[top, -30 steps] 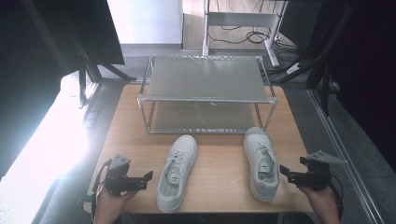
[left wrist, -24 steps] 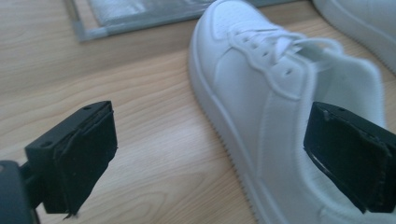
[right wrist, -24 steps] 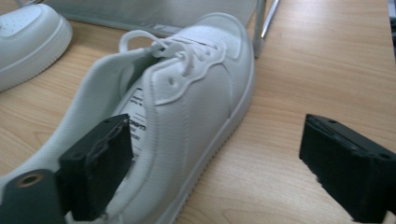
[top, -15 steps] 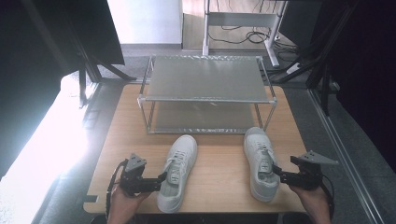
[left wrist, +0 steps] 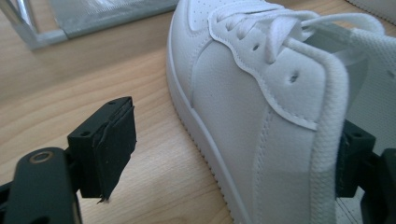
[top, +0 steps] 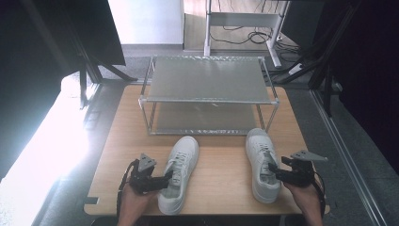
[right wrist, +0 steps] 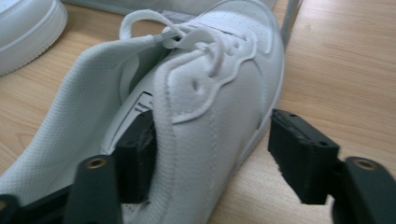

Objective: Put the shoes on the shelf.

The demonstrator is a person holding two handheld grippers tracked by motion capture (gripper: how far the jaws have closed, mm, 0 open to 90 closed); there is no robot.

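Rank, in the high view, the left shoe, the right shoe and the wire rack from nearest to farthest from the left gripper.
From the left gripper:
1. Left shoe, right at the jaws, its collar wall between them.
2. Wire rack, at the table's far side, ahead.
3. Right shoe, across the table by the right gripper.
The rack and right shoe are fairly close.

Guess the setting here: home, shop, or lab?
Probably a lab or office test bench: a bare wooden table with a metal shoe rack, desk legs and loose cables behind, dark stands alongside.
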